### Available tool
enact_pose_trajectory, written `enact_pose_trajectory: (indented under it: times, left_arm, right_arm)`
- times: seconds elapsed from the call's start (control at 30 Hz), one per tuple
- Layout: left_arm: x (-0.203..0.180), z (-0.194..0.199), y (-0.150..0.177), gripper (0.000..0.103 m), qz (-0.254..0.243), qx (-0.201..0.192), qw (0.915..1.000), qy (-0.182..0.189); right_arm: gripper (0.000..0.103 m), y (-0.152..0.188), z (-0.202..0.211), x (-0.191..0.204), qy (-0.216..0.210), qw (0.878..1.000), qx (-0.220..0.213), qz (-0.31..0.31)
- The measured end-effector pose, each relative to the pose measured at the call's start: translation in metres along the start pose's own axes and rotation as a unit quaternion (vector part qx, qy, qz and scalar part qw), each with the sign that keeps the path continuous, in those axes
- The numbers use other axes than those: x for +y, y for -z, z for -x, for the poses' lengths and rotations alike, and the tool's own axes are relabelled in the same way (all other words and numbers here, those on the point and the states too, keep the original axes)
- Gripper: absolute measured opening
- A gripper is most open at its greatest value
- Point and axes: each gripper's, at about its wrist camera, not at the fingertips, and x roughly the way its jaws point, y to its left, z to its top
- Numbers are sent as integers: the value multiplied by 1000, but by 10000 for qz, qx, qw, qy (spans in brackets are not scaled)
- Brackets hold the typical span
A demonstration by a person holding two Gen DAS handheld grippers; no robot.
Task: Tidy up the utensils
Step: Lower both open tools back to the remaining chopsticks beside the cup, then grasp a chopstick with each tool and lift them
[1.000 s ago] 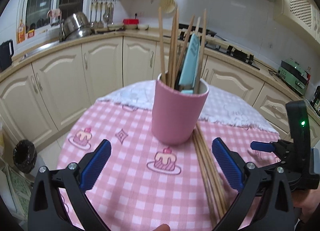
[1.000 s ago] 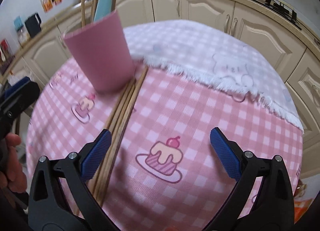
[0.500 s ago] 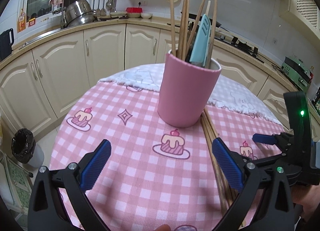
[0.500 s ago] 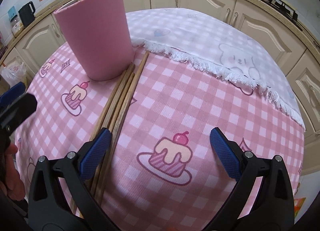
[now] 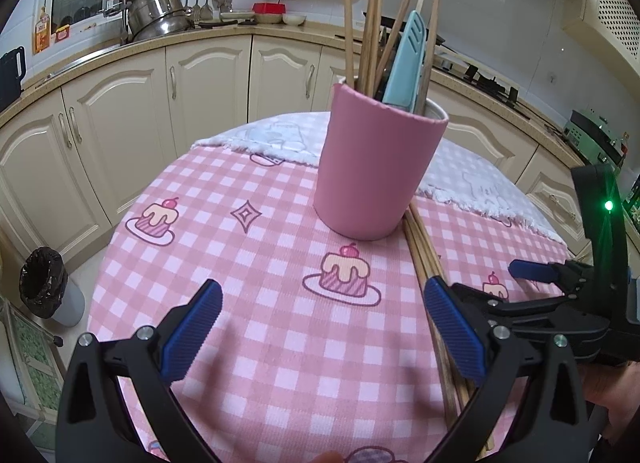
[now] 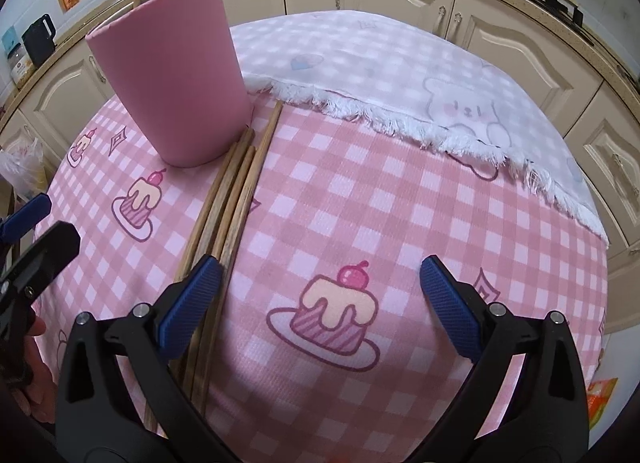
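A pink cup (image 5: pixel 376 167) stands upright on the pink checked tablecloth (image 5: pixel 248 327). It holds several wooden chopsticks (image 5: pixel 372 27) and a light blue utensil (image 5: pixel 404 63). More wooden chopsticks (image 6: pixel 236 199) lie flat in a bundle beside the cup (image 6: pixel 176 91), running toward me. My left gripper (image 5: pixel 320 327) is open and empty, in front of the cup. My right gripper (image 6: pixel 316 307) is open and empty, low over the cloth, its left finger over the lying chopsticks (image 5: pixel 428 267). The right gripper also shows in the left wrist view (image 5: pixel 560 291).
A white fringed cloth with a bear print (image 6: pixel 440 95) covers the far part of the round table. Cream kitchen cabinets (image 5: pixel 120 115) curve around behind. A bin with a black bag (image 5: pixel 44 283) stands on the floor at left.
Both grippers have drawn back from the cup and dropped a little. In the right wrist view the lying chopsticks now sit by the left finger. Both stay open.
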Motion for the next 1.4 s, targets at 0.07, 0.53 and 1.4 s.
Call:
enact_pose_trajectory:
  times: [0.07, 0.53, 1.4]
  left_arm:
    - [0, -1, 0, 99, 3, 12, 10000, 1]
    - [-24, -25, 7, 99, -644, 612, 9960, 64]
    - [-37, -63, -10, 99, -952, 1171, 9885, 16]
  right_arm:
    - [97, -5, -6, 5, 93, 9999, 28, 64]
    - [97, 22, 8, -4, -41, 9985, -143, 528]
    - [96, 17, 8, -23, -192, 9978, 69, 636]
